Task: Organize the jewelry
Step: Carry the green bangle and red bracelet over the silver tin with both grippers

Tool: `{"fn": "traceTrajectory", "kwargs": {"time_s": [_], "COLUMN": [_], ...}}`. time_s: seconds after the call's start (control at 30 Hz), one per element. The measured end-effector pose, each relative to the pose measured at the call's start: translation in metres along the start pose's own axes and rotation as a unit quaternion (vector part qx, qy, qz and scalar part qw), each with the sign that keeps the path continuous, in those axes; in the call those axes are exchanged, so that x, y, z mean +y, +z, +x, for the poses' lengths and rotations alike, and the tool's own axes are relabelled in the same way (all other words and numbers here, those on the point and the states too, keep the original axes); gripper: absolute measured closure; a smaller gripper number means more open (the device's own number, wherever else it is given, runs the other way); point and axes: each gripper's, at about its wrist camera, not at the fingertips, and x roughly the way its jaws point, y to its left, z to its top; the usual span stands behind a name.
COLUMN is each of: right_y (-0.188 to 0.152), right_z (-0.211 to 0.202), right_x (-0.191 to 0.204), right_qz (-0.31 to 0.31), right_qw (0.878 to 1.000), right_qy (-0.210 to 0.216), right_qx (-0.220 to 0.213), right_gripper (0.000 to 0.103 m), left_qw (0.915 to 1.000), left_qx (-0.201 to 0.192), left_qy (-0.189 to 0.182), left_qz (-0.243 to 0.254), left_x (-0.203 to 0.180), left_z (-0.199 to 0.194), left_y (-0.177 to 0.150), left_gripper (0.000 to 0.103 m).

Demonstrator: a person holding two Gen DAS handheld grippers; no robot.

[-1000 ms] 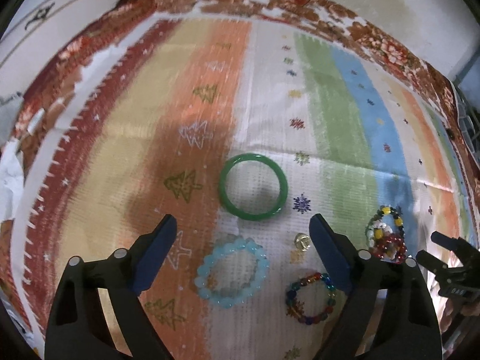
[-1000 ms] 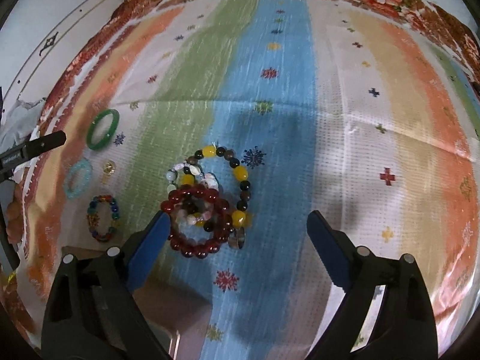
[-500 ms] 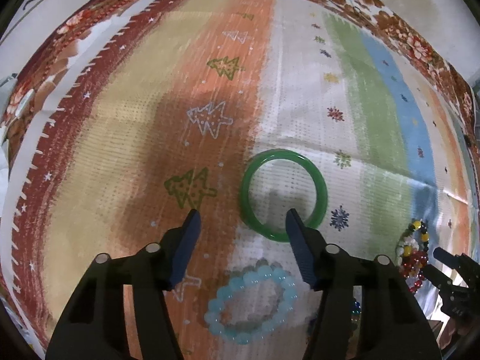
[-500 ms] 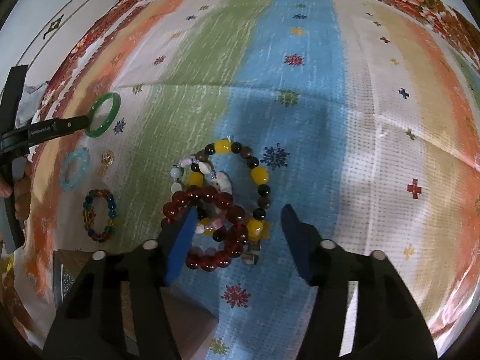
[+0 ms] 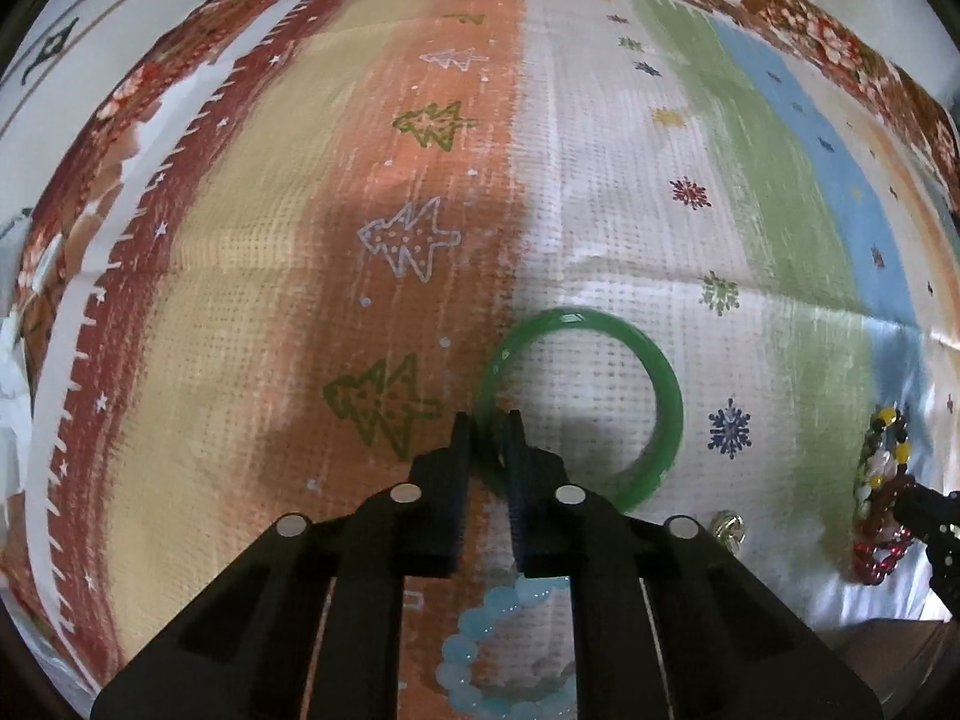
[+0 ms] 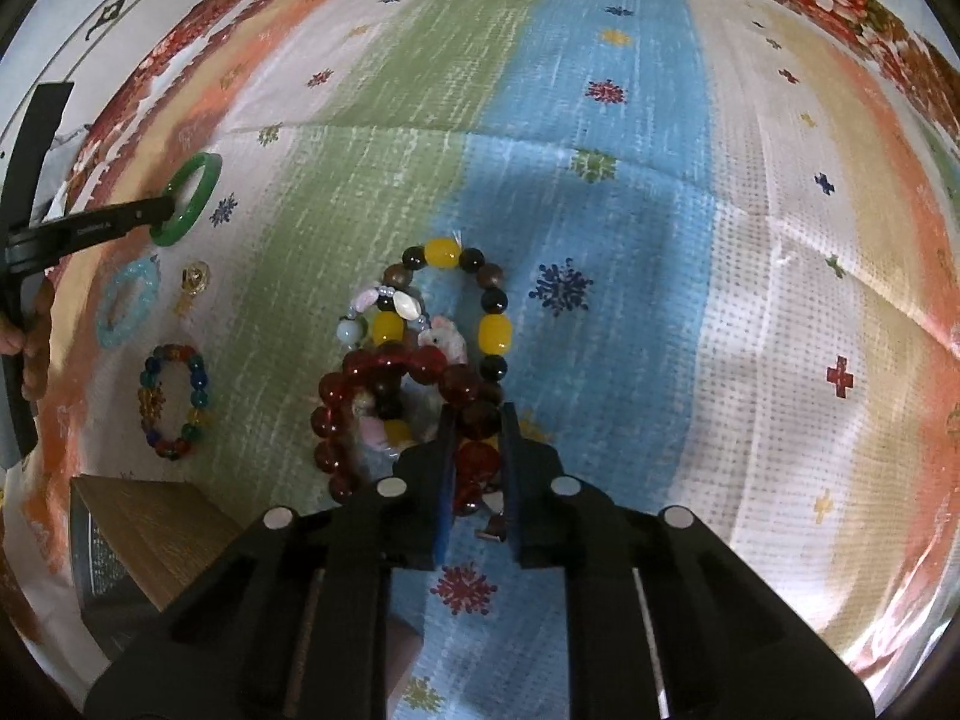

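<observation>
Green bangle (image 5: 579,408) lies on the striped cloth (image 5: 252,276), its near-left rim now pinched by the left tool (image 5: 487,429), whose jaws, spread wide a second ago, have just been closing. The right tool (image 6: 475,420) has likewise been closing and now pinches the red bead bracelet (image 6: 396,402) in the tangled pile; both have come lower.

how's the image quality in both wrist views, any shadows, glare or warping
Left wrist view: strong fisheye bulge, dark vignette corners, a soft shadow inside the green bangle, sheen on the tablecloth at right, slight blur near the rim. Right wrist view: same warping, a broad shadow on the blue stripe above the bead pile, beads fairly sharp.
</observation>
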Motion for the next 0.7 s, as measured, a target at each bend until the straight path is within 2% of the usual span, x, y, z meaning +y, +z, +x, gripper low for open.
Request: {"fn": "traceTrajectory", "kwargs": {"time_s": [0.17,0.37,0.7], "right_y": [0.001,0.004,0.005], "right_z": [-0.008,-0.03,-0.054], "right_x": [0.001,0.006,0.012], "right_qz": [0.001,0.001,-0.002], "right_qw": [1.0,0.999,0.998], "right_qy": [0.002,0.015,0.02], "right_qx": [-0.006,-0.032,-0.064], "right_gripper": [0.088,0.088,0.088], "left_qw": [0.9998,0.9991,0.9977], "left_qx": [-0.005,-0.03,-0.044], "left_qy": [-0.017,-0.028,-0.051], "left_qz": [-0.005,-0.013,-0.003], "left_x": [0.003,0.0,-0.013], "left_z": [-0.007,-0.026,-0.048], "left_y": [0.002,0.007,0.006], "left_gripper": [0.097,0.096,0.096]}}
